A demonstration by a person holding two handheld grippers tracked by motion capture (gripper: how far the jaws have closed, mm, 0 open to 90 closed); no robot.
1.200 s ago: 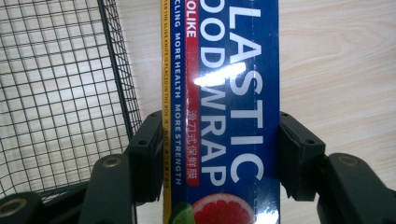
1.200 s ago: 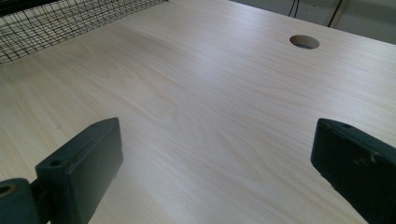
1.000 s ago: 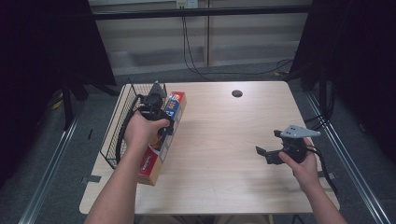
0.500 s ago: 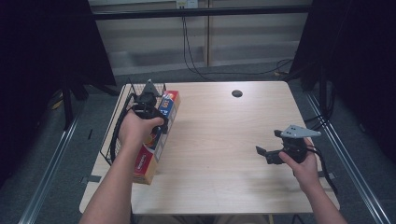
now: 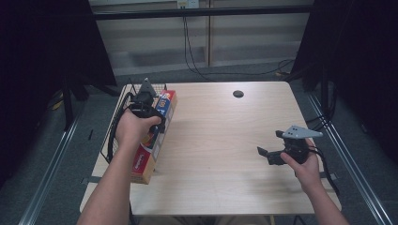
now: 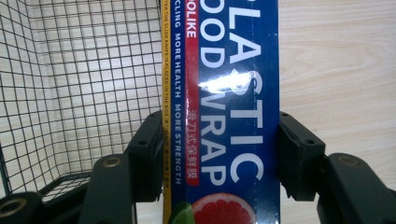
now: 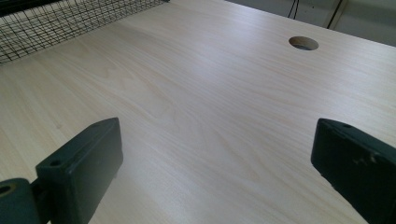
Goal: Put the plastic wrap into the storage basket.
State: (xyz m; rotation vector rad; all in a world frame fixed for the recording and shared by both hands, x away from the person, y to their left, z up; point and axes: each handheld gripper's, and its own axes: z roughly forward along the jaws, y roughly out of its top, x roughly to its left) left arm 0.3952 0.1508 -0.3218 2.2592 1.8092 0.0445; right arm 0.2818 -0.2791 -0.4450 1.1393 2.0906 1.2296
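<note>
A long blue, red and yellow plastic wrap box lies lengthwise along the table's left side, beside a black wire basket. My left gripper is shut on the box near its far half. In the left gripper view the jaws press both long sides of the box, with the left gripper straddling it and the basket mesh just to the left. My right gripper stands open and holds nothing at the table's right front. Only bare wood lies between the jaws of the right gripper.
The light wooden table has a round cable hole at the back centre, seen as the hole in the right gripper view. The basket edge shows far off there. Dark curtains and floor rails flank the table.
My left gripper has carried the box a little to the left, closer against the wire basket. The right gripper has stayed where it was, still open.
</note>
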